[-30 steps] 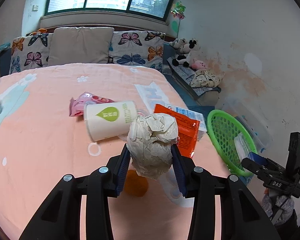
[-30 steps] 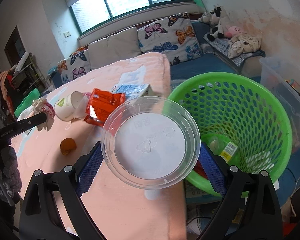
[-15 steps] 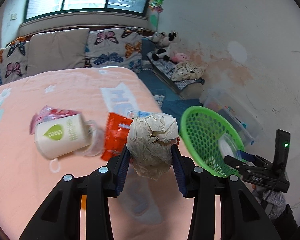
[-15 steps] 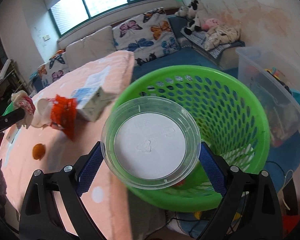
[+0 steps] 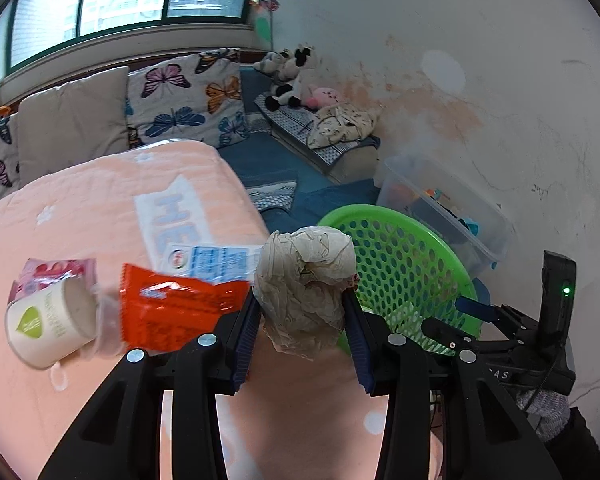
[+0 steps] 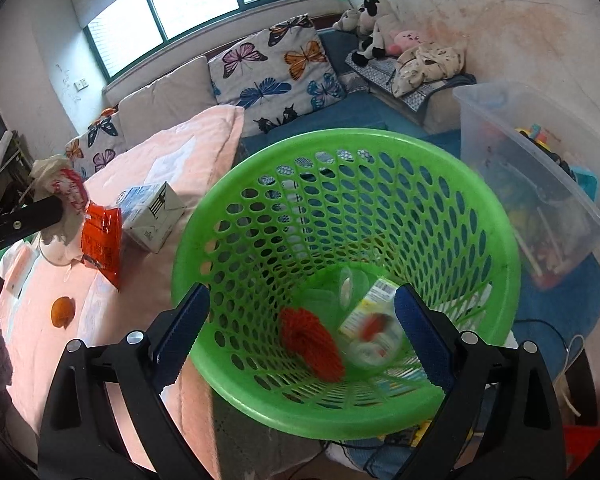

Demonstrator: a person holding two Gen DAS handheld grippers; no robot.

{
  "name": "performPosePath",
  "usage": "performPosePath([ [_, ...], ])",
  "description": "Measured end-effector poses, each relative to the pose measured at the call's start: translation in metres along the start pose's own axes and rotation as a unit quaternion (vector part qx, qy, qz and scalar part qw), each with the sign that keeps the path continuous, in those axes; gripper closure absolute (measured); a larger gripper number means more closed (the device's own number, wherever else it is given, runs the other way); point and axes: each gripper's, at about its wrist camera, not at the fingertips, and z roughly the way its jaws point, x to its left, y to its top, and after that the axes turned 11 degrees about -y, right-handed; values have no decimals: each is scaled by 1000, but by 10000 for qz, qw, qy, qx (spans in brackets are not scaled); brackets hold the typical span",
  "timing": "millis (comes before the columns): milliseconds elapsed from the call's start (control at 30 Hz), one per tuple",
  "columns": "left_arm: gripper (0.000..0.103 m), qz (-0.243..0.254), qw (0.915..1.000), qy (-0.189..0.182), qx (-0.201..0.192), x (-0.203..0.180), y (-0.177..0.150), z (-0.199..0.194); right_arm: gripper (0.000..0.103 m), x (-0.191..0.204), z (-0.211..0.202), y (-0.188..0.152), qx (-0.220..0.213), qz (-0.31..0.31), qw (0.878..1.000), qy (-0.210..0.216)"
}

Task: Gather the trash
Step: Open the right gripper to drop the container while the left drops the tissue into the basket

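Peach fleece bedspread (image 5: 80, 216) at left, left gripper (image 5: 302, 312) pinching crumpled paper ball (image 5: 306, 280), right gripper (image 6: 302, 312) spread empty over perforated green plastic basket (image 6: 496, 216).

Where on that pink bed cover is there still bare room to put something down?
The bed cover is bare from the orange wrapper and paper cup back to the pillows. Also bare: the strip nearest the left gripper. Crowded: the edge by the green basket, around the milk carton.

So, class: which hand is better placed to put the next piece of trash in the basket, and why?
Left. The left gripper already clamps the paper wad beside the basket. The right gripper hangs open and empty over the basket.
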Motion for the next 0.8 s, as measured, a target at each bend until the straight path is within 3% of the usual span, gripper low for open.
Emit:
performPosePath([
  [800, 61, 214, 9960, -348, 792, -46, -9, 84, 10, -38, -25, -13, -123, 358, 9992, -142],
])
